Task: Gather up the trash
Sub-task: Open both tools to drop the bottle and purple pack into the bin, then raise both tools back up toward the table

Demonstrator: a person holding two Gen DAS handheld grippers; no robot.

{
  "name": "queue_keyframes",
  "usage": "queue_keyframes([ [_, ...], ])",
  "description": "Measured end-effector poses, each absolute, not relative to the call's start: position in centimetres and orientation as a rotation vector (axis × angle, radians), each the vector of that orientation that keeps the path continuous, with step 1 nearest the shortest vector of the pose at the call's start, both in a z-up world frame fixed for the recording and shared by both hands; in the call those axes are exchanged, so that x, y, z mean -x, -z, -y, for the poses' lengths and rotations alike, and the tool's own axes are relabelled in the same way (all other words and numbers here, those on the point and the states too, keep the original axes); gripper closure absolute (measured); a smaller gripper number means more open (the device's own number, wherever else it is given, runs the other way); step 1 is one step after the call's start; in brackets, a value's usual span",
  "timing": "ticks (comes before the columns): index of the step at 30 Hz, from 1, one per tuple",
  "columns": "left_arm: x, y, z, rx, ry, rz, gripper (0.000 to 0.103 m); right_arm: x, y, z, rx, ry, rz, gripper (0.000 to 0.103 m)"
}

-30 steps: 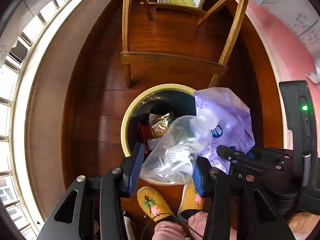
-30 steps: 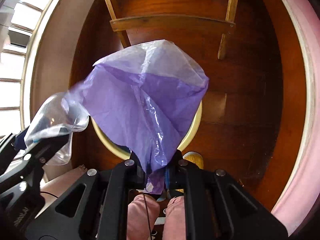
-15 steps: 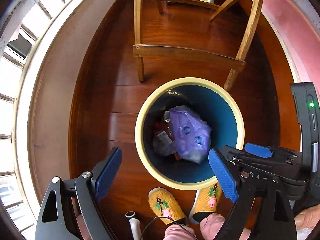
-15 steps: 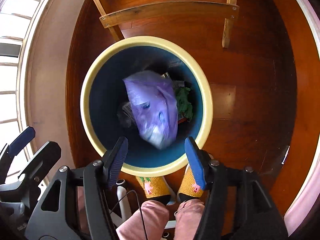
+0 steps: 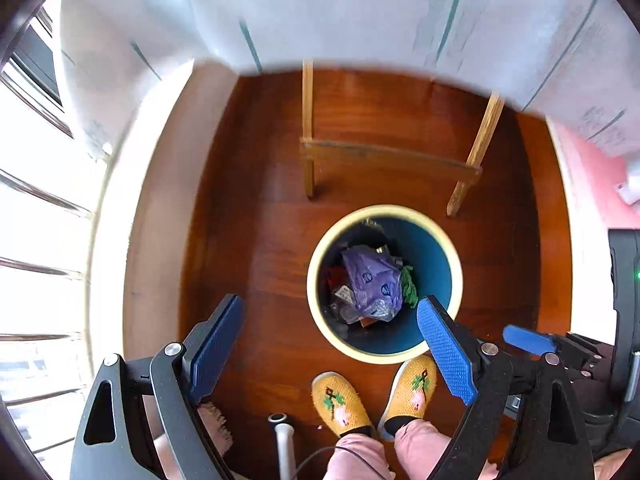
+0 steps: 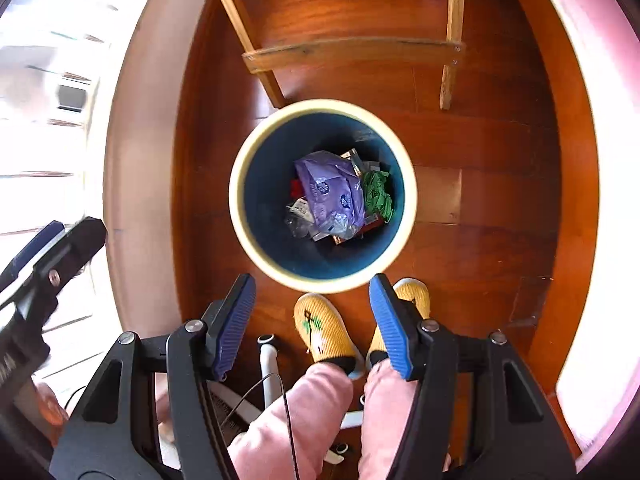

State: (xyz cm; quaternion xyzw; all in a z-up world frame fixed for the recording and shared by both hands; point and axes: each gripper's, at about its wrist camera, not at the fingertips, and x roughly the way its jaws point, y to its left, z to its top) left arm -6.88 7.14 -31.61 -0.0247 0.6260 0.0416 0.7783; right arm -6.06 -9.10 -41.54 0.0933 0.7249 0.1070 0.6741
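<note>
The left gripper [image 5: 330, 340] hangs above the floor with its blue-padded jaws spread wide and nothing between them; the right gripper [image 6: 312, 320] is likewise spread and empty, high over the near rim of the waste bin [image 6: 240, 216]. The bin, blue inside with a cream rim, stands on the dark wooden floor [image 6: 480, 184]. Inside the bin lies the purple plastic bag [image 6: 330, 194], crumpled on top of the other rubbish, with a clear plastic wrapper [image 6: 298, 220] at its left and a green scrap [image 6: 378, 196] at its right. Just nearer than the bin are the person's yellow knitted slippers [image 6: 324, 330] and pink trouser legs [image 6: 296, 416]. Beyond the bin stand the legs and crossbar of a wooden chair [image 6: 352, 50]. In the left wrist view a pale cloth [image 5: 360, 16] fills the top, far beyond the bin.
</note>
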Motion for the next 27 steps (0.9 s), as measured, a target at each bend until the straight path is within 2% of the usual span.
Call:
queue_keyframes([
  [16,8.8,2.7,-5.7,-0.099,-0.097,-1.089,0.014,5.3,14.9,14.4,-0.181,-0.321,-1.378,0.047],
  [20,9.3,-2.7,-4.9,-0.126,-0.11,-1.008,0.014,4.7,9.4,15.5,-0.191,-0.357,-1.288,0.047],
  [27,9.6,-8.6,-3.0,-0.109,-0.104,-0.933,0.014,3.3,1.7,15.7,-0.186,-0.43,-1.15,0.047],
])
